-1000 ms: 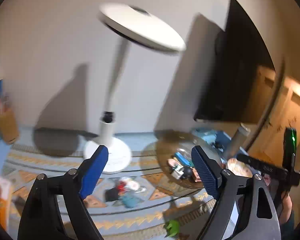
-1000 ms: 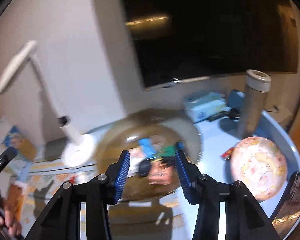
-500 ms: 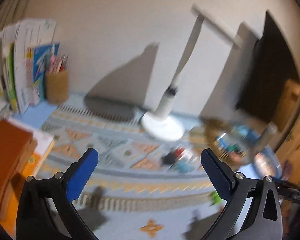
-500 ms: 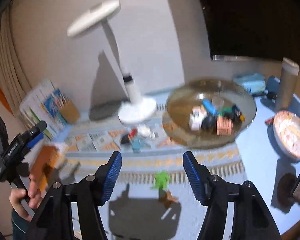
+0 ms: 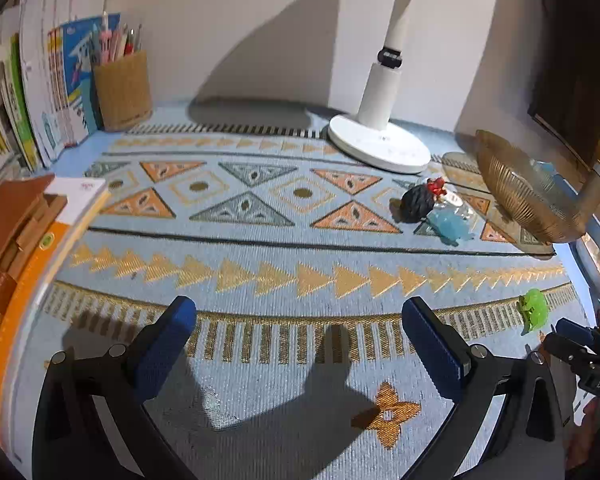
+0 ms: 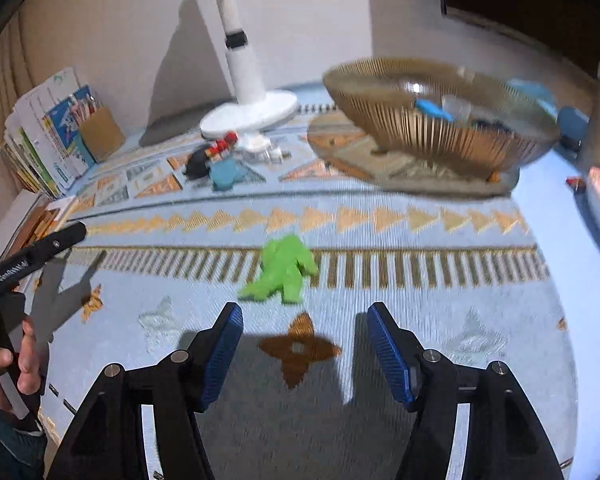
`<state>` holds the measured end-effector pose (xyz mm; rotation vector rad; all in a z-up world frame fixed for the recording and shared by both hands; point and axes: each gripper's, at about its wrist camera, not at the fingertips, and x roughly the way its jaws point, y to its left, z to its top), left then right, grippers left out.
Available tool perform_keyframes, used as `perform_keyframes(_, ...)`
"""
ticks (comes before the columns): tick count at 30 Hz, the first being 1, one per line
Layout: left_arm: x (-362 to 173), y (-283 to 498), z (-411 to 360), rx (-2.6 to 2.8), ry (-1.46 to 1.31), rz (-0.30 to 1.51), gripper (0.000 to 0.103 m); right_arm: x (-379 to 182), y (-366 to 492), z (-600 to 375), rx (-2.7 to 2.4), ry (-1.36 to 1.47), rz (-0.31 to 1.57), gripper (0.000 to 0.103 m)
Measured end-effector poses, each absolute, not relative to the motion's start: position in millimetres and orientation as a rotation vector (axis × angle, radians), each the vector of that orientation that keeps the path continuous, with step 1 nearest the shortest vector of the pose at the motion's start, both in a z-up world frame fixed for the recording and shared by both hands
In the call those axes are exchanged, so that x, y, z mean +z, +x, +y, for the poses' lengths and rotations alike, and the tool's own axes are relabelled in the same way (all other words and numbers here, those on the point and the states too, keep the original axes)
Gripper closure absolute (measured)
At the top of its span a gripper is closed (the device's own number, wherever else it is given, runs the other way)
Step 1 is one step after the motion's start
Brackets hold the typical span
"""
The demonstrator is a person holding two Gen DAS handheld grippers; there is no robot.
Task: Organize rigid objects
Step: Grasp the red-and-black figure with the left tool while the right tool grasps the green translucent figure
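On the counter's patterned mat, the green toy (image 6: 284,270) lies just ahead of our right tongs (image 6: 305,354), spread and empty; left tongs (image 5: 298,346) spread wide, empty. Risk: pads closing off-centre could flick it from the bowl (image 6: 440,128).

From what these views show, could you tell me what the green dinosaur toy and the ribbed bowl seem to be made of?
The green dinosaur toy looks like moulded plastic or rubber: one uniform bright colour with a slight sheen, though the view is blurred. The ribbed bowl looks like amber-tinted glass or clear plastic: the objects inside show through its finely ribbed wall.
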<state>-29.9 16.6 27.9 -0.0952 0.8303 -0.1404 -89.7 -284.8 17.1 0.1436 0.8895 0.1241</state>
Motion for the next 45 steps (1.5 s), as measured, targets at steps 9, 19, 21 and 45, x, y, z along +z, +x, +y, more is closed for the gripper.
perform_keyframes(9, 22.3, -10.6, 8.4, -0.218, -0.135, 0.938, 0.001, 17.3, -85.2, -289.7, 0.128, 0.202, 0.927, 0.038)
perform_keyframes(19, 39.1, 73.9, -57.6, -0.394, -0.11, 0.953, 0.001, 22.1, -53.3, -262.8, 0.138, 0.105, 0.944, 0.038)
perform_keyframes(21, 30.2, 87.2, -71.9, -0.418, -0.08, 0.961, 0.009, 18.5, -50.9, -264.3, 0.162, 0.124, 0.939, 0.038)
perform_keyframes(45, 60.8, 38.1, -35.0, -0.432, -0.175, 0.852, 0.059, 29.2, -72.0, -245.8, 0.224, 0.076, 0.843, 0.069)
